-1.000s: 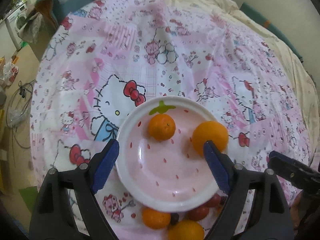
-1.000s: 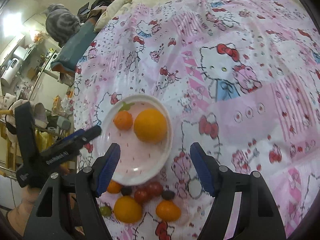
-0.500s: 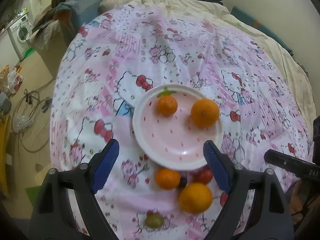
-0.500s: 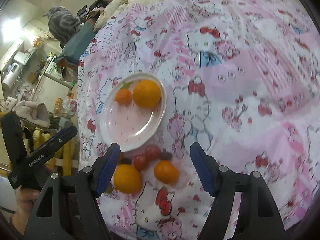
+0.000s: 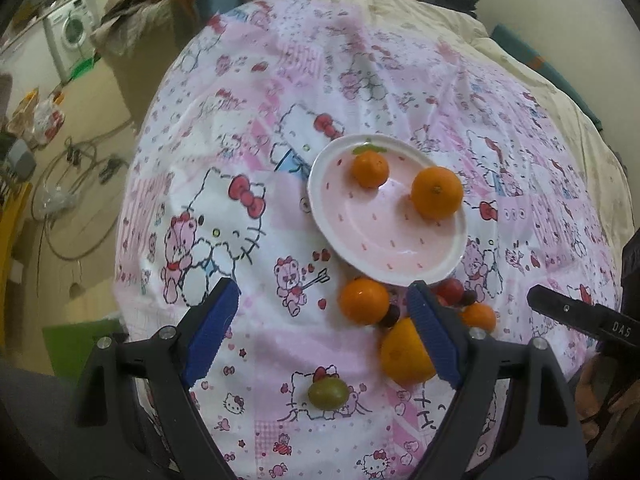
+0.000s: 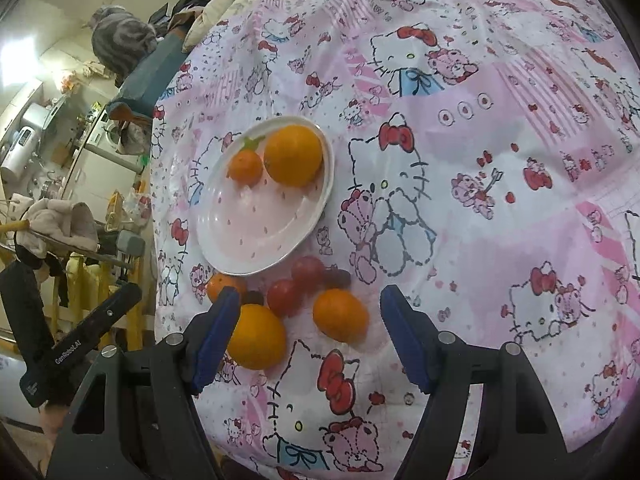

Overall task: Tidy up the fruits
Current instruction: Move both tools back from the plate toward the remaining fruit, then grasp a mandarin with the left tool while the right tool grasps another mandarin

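Hovering spread and empty, left gripper (image 5: 324, 332) and right gripper (image 6: 310, 334) hang over loose fruit.
Nearest the right tongs lie a big orange (image 6: 256, 336) and small orange (image 6: 340, 314); farther off, the plate (image 6: 224, 248) holds two more.

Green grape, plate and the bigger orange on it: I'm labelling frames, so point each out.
green grape (image 5: 328, 392), left wrist view, middle of its skin
plate (image 5: 372, 240), left wrist view, bare pink centre
bigger orange (image 6: 293, 156), right wrist view, middle of its peel
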Demonstrator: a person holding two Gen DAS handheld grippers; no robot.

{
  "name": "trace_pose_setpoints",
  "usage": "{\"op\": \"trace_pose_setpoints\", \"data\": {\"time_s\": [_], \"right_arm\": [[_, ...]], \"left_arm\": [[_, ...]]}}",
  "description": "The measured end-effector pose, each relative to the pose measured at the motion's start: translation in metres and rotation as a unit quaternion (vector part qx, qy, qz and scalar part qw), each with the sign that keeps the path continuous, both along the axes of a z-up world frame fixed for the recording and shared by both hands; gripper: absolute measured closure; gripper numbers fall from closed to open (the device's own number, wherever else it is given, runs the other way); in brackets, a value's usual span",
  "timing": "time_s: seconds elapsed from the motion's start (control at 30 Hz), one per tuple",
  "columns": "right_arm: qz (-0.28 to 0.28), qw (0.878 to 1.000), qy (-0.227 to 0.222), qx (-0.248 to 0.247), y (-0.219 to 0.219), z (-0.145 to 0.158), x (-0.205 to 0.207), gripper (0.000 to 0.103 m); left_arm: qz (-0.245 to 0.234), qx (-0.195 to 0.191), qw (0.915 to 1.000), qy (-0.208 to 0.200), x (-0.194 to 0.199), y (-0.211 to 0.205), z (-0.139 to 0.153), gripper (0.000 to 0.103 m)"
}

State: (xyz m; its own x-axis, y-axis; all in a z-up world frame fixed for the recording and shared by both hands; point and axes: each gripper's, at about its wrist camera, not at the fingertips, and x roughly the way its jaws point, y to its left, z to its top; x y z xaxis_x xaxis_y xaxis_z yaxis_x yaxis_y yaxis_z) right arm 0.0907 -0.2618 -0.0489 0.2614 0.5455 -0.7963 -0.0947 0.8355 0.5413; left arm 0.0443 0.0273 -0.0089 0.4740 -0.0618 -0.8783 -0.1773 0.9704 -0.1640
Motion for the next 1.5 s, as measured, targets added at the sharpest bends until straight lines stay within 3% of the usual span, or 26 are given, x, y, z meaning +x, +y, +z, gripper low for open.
{"op": "trace_pose_setpoints", "data": {"time_s": [0.2, 0.37, 0.47, 0.6, 0.67, 0.73, 0.8, 0.87, 0.9, 1.23, 1.5], "right_arm": [[0.009, 1.0, 0.003, -0.005, 0.008, -0.004, 0.002, 0.028], [-0.003, 1.0, 0.009, 0.001, 0.004, -0.005, 0.003, 0.028], [-0.009, 1.0, 0.015, 0.009, 0.0, -0.007, 0.003, 0.028], [-0.014, 1.0, 0.018, 0.012, -0.004, -0.007, 0.003, 0.028], [-0.016, 1.0, 0.021, 0.013, -0.006, -0.009, 0.003, 0.028], [-0.018, 0.999, 0.025, 0.01, -0.007, -0.011, 0.003, 0.028], [-0.022, 0.999, 0.028, 0.011, -0.009, -0.012, 0.004, 0.028], [-0.024, 0.999, 0.027, 0.014, -0.01, -0.011, 0.004, 0.028], [-0.024, 0.999, 0.026, 0.015, -0.01, -0.01, 0.004, 0.028], [-0.015, 0.999, 0.035, -0.009, -0.004, -0.018, 0.004, 0.028], [0.031, 0.993, 0.058, -0.094, 0.022, -0.042, -0.001, 0.028]], "left_arm": [[-0.006, -0.005, 0.9992, 0.039, 0.005, -0.005, -0.02, 0.019], [-0.007, -0.033, 0.9964, 0.078, 0.014, -0.012, -0.043, 0.021], [-0.011, -0.039, 0.9951, 0.09, 0.024, -0.021, -0.052, 0.029], [-0.015, -0.047, 0.9929, 0.108, 0.035, -0.034, -0.065, 0.032], [-0.017, -0.041, 0.9926, 0.114, 0.04, -0.04, -0.07, 0.038], [-0.021, -0.039, 0.9912, 0.125, 0.043, -0.044, -0.077, 0.054], [-0.022, -0.034, 0.9898, 0.136, 0.042, -0.046, -0.083, 0.054], [-0.029, -0.027, 0.9899, 0.136, 0.042, -0.049, -0.084, 0.058], [-0.032, -0.025, 0.9901, 0.135, 0.042, -0.05, -0.084, 0.066], [-0.035, -0.021, 0.9927, 0.113, 0.025, -0.038, -0.062, 0.067], [-0.033, -0.019, 0.9959, 0.082, 0.002, -0.012, -0.039, 0.067]]}}
